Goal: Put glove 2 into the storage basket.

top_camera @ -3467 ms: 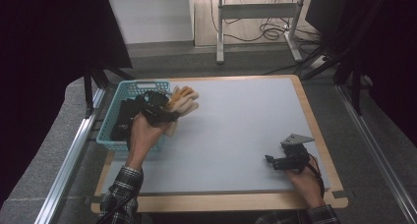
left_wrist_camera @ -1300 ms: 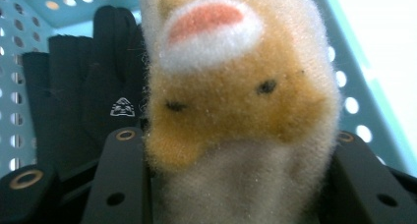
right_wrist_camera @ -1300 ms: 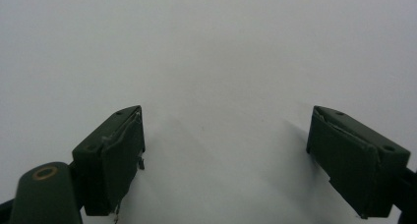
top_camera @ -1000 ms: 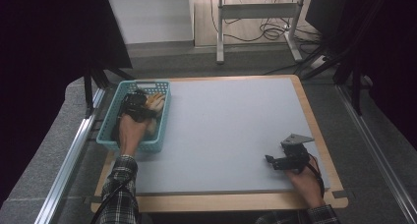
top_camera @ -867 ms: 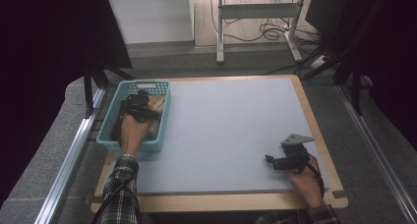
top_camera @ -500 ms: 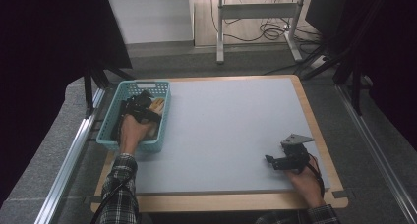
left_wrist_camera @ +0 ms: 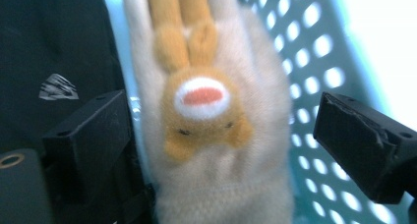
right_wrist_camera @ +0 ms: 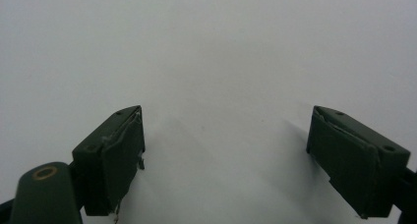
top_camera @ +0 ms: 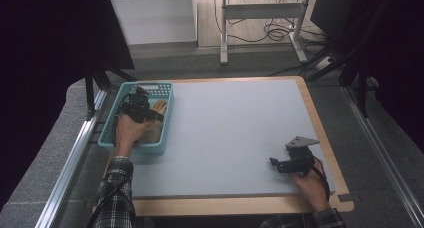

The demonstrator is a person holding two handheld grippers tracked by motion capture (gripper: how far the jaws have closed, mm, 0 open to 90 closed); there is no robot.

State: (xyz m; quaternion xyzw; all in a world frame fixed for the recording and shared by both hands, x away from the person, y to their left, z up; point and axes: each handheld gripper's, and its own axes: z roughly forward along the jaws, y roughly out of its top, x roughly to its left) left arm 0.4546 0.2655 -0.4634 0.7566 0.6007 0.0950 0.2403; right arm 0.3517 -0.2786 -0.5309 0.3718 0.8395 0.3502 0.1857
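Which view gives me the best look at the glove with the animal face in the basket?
The left gripper view: the cream glove lies close up between the left tool's open jaws, its orange face plain. The high view shows a small pale patch inside the teal basket.

The glove (left_wrist_camera: pixel 216 135) under my left gripper (left_wrist_camera: pixel 216 150) is pale cream fleece, with an orange-tan animal face on its back, a white muzzle patch and a coral-red oval in it. It lies in a teal basket (top_camera: pixel 165 119) whose walls are pierced with rows of round holes. Beside the glove lies a black cloth (left_wrist_camera: pixel 54 52) with a small grey-white mark. My jaws are matt black. The worktop (top_camera: pixel 235 128) is pale grey with a light wooden edge; my sleeve (top_camera: pixel 117 193) is black-and-white plaid
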